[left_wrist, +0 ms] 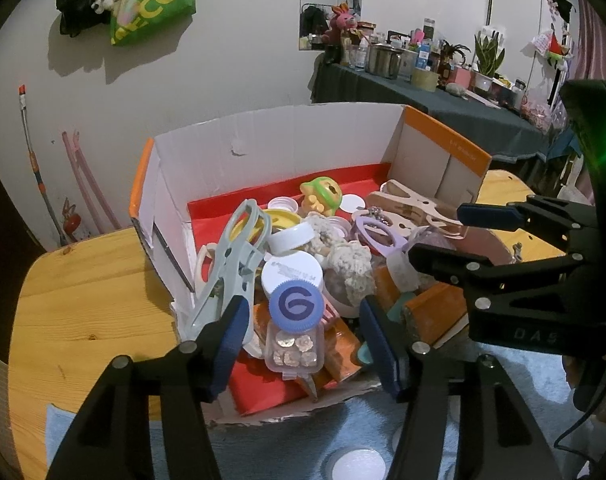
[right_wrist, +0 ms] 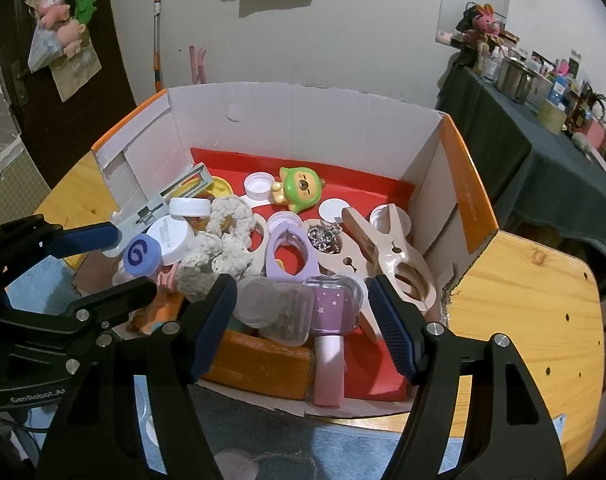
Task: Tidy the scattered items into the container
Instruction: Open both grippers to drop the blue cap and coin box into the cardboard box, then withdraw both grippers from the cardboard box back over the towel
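Both grippers hover over the box (right_wrist: 455, 184), jaws wide w/ nothing held: left gripper (left_wrist: 303, 344) just above the clear case of coins (left_wrist: 294, 354), right gripper (right_wrist: 303, 330) over the purple case (right_wrist: 337, 306). Box is nearly full: clips, caps, green toy (right_wrist: 299, 188), crochet bits. Leftover white discs (left_wrist: 357, 464) lie on the blue mat behind the jaws, nearer left.

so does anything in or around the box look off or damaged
The cardboard box is worn: its near front edge is torn and ragged, and the back wall has a scuffed tear. A few white caps lie outside it on the blue cloth. Both grippers, left and right, are open and empty.
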